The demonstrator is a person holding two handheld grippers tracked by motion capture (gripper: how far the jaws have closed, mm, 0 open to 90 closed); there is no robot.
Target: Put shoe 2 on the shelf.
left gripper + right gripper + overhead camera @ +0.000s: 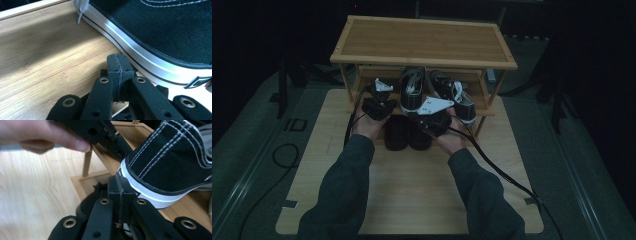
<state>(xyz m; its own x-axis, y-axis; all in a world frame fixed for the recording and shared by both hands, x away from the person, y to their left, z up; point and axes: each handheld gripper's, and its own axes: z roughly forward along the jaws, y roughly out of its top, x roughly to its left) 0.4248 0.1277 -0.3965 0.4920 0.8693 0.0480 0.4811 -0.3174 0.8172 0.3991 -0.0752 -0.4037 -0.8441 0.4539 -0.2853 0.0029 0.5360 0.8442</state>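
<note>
A pair of black canvas sneakers with white soles sits on the middle shelf of a bamboo shoe rack (422,40). My left gripper (381,97) is shut and empty, its tips (117,62) on the shelf board beside the left sneaker's (413,92) white sole (140,50). My right gripper (421,112) is also shut on nothing, its tips (120,185) just below that sneaker's heel (162,165). The other sneaker (454,95) lies to the right on the same shelf.
Two dark shoes (397,132) stand side by side at the rack's bottom level, one below my right gripper (90,202). The rack stands at the far edge of a light wooden board (412,175). Cables trail back from both grippers.
</note>
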